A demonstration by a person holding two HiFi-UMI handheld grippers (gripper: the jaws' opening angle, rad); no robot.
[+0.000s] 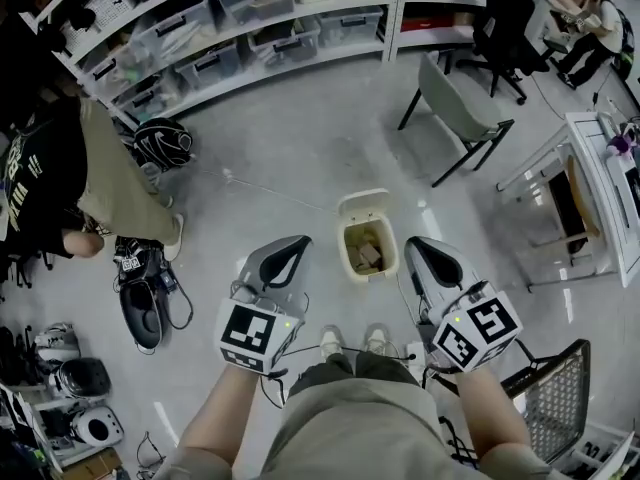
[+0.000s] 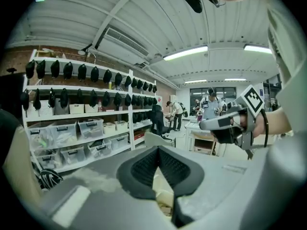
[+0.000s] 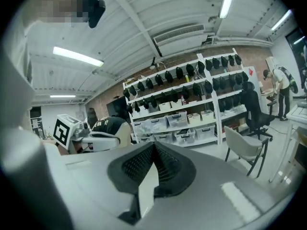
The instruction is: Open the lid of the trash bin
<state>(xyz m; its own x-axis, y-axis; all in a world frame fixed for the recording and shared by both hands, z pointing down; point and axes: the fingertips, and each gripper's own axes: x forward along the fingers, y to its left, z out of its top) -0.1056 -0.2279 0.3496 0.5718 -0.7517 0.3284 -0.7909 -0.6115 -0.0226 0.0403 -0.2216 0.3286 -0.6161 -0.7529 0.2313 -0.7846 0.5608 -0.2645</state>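
A small cream trash bin [image 1: 366, 251] stands on the floor just ahead of the person's shoes, its lid [image 1: 364, 207] tipped up and back, with scraps showing inside. My left gripper [image 1: 298, 243] hangs to the left of the bin and my right gripper [image 1: 416, 245] to its right, neither touching it. In the left gripper view the left gripper [image 2: 158, 150] has its pads meeting at the tips with nothing held. The right gripper [image 3: 153, 145] looks the same in its own view. Each gripper also sees the other: right gripper [image 2: 229, 123], left gripper [image 3: 91, 139].
A grey chair [image 1: 459, 101] stands beyond the bin. Shelving with plastic boxes [image 1: 250, 18] lines the back. A crouching person [image 1: 70, 168], a helmet [image 1: 163, 143] and gear on the floor [image 1: 140, 308] are at the left. A wire basket [image 1: 552, 398] and a white table [image 1: 600, 183] are at the right.
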